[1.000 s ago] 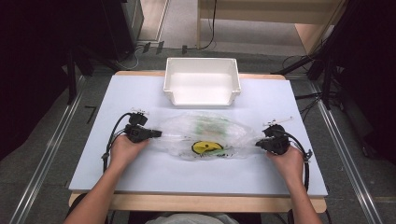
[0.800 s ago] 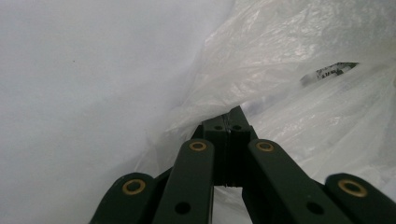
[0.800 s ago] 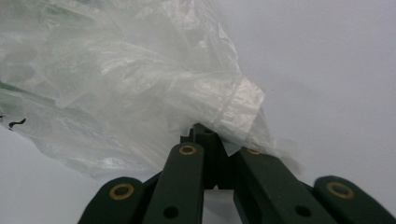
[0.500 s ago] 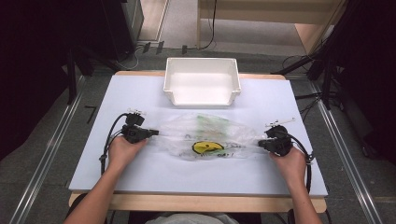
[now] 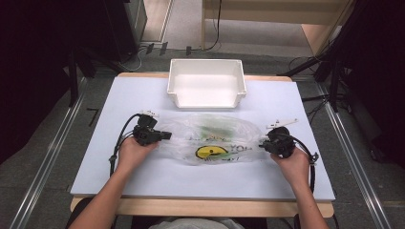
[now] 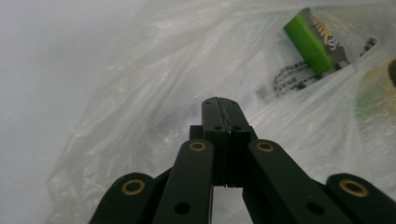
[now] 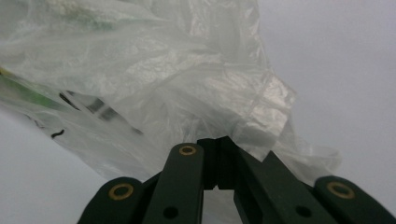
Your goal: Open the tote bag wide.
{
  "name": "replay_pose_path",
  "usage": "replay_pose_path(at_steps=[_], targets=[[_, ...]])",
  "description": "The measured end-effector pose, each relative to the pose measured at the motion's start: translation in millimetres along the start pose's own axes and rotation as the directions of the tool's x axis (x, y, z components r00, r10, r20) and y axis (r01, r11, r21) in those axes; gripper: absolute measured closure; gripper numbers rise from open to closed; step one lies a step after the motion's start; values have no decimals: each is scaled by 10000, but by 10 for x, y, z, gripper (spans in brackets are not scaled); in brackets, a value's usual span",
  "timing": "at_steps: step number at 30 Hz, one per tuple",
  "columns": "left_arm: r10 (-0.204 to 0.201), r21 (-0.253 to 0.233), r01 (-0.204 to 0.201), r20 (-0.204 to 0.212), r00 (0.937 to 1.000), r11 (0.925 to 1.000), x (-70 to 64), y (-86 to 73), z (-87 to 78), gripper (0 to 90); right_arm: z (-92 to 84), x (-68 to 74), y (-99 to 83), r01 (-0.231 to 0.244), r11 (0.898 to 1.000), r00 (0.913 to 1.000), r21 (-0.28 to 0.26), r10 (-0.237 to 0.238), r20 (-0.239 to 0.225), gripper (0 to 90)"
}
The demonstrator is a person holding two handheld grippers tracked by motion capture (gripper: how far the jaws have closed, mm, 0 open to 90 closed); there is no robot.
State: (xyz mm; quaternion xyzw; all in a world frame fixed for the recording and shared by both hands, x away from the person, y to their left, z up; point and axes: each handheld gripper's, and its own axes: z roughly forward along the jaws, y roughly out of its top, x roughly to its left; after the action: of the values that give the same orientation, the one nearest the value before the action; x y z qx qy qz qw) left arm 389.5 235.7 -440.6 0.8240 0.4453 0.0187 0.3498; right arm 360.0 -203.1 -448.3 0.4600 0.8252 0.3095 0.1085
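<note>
**One bag, two grippers clamped on its ends**

Two hands at the table's near side, one gripper each. Left gripper pinched tight on the left end of the single clear plastic bag; right gripper pinched tight on the right end. Bag lies mid-table, long axis running left to right, yellow smiley print facing up. One green packet inside it. Beyond it, one white bin at the far edge, apart from the bag.
</note>
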Motion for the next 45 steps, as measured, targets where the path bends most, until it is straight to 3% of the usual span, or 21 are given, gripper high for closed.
replay_pose_path(at_steps=[3, 8, 10, 13, 19, 21, 26, 35, 39, 42, 45], targets=[[210, -27, -210, -71, 9998, 9998, -49, 41, -52, 900, -27, 23, 15, -1, 10000, 10000, -63, 1, -12, 900], [270, -430, -259, 272, 9993, 9987, -75, 93, -229, 900, -95, 75, 47, -78, 9998, 9996, -187, 73, -270, 896], [264, -413, -242, 529, 9983, 9989, -83, 130, -281, 900, -136, 144, 70, -120, 9993, 9979, -353, 97, -636, 895], [395, -426, -371, 573, 9976, 9984, -114, 193, -293, 900, -171, 236, 118, 52, 9989, 9972, -473, -87, -742, 864], [584, -286, -569, 554, 9968, 9980, -162, 329, -247, 900, -174, 292, 202, 174, 9985, 9960, -516, -219, -867, 829], [620, -360, -591, 829, 9946, 9976, -187, 399, -229, 900, -174, 311, 223, 167, 9987, 9936, -474, -218, -1106, 805], [668, -203, -654, 798, 9946, 9977, -217, 495, -138, 900, -186, 384, 281, 333, 9975, 9896, -619, -416, -1377, 900], [1000, -169, -990, 760, 9921, 9949, -324, 703, -3, 900, -215, 550, 636, 779, 9912, 9819, -1073, -949, -1636, 900], [987, -100, -982, 768, 9921, 9951, -262, 768, 86, 900, -118, 495, 773, 704, 9927, 9854, -980, -844, -1476, 900], [1000, -59, -999, 617, 9931, 9950, -225, 796, 162, 900, -22, 340, 863, 426, 9942, 9917, -990, -541, -1164, 900], [931, -68, -928, 645, 9936, 9957, -208, 809, 202, 900, 19, 255, 903, 142, 9946, 9921, -1029, -268, -1223, 900]])
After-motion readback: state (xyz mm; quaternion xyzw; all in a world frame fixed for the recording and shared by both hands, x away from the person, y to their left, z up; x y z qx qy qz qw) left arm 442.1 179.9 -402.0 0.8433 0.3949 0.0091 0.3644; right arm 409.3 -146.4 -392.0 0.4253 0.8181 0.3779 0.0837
